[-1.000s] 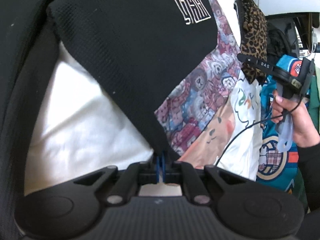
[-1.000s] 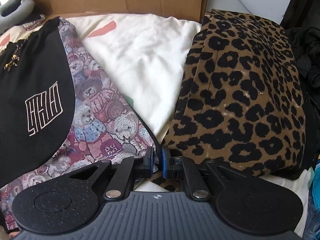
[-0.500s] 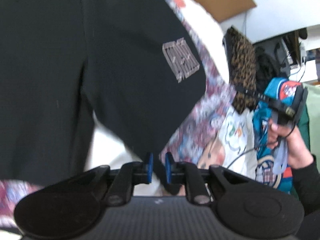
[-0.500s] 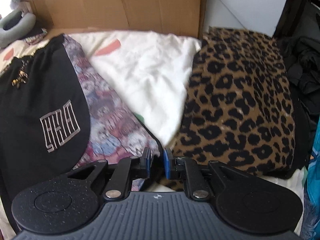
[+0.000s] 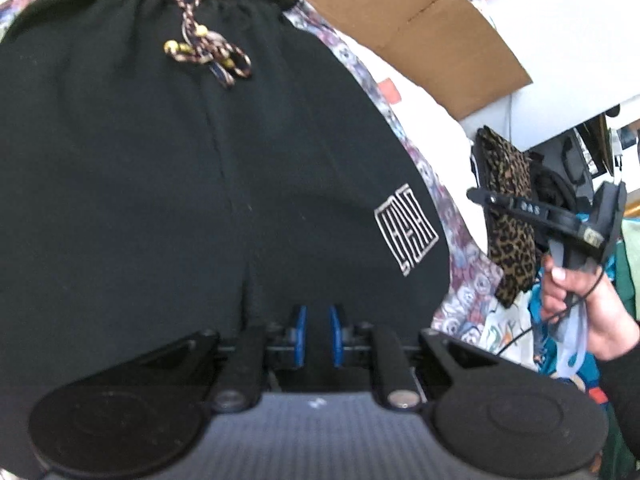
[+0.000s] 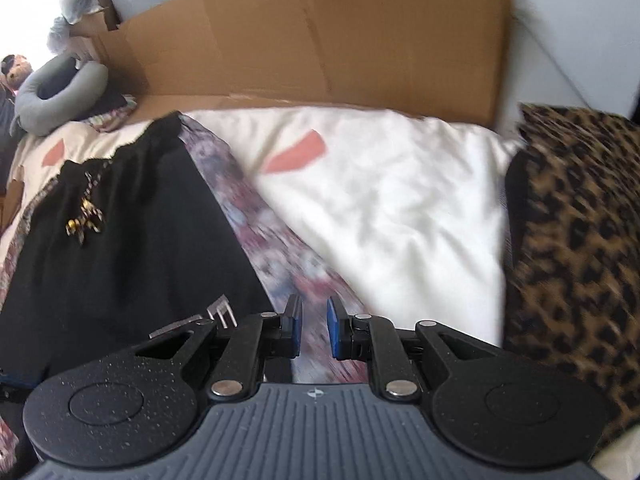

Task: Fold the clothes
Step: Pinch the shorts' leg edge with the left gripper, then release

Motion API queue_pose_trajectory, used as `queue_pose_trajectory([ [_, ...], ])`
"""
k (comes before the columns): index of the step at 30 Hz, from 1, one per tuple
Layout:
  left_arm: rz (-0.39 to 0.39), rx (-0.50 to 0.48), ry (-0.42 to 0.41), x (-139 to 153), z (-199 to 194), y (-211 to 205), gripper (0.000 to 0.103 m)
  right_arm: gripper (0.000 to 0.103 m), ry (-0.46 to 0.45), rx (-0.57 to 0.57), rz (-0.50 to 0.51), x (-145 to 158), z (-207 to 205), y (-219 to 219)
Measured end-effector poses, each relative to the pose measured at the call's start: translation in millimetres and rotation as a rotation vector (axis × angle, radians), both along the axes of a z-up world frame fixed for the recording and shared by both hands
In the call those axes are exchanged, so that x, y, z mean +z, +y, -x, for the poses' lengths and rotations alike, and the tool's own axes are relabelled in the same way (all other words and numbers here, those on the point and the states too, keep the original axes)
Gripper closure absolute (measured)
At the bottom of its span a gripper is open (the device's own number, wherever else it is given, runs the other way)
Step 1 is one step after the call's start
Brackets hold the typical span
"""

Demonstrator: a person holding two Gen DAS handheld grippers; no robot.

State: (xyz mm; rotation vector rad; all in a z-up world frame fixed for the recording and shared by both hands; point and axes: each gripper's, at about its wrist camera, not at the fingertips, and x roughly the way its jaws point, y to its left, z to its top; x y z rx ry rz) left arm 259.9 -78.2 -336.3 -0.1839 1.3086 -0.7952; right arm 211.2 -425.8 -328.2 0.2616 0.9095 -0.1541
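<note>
Your left gripper [image 5: 317, 336] has its blue-padded jaws slightly apart with nothing between them; they sit just over the lower hem of the black shorts [image 5: 200, 184]. Your right gripper [image 6: 313, 330] is likewise parted by a narrow gap and holds nothing, hovering above the bear-print cloth [image 6: 288, 256] beside the shorts' right edge.

The shorts are one pair, black, of a fine knit, spread flat with the gathered waistband towards the far edge of the bed. One braided drawstring [image 5: 208, 50] is tied in a bow at the waist, with a few yellow beads on it. One white line-drawn square logo [image 5: 406, 234] sits on the leg nearest the right-hand side. A centre seam runs from the waist down to the crotch.

The shorts lie on the bear-print cloth, which shows as a strip along their right side. Beyond it is one white sheet [image 6: 380, 200] with salmon-coloured patches. One leopard-print garment [image 6: 576, 240] lies at the bed's right edge. One flattened cardboard sheet [image 6: 320, 36] stands along the far edge, and one grey neck pillow [image 6: 60, 92] rests at the far left corner
</note>
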Motion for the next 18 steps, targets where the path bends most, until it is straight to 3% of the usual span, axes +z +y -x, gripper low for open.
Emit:
queue_pose_trajectory([
  [12, -0.022, 0.109, -0.028, 3.0, -29.4, 30.5, 0.090, 0.091, -0.050, 0.064, 0.018, -25.0, -91.2, 32.6],
  [18, -0.043, 0.135, -0.042, 8.8, -11.9, 47.8, 0.090, 0.097, 0.008, 0.091, -0.007, -51.1, -106.7, 45.6],
])
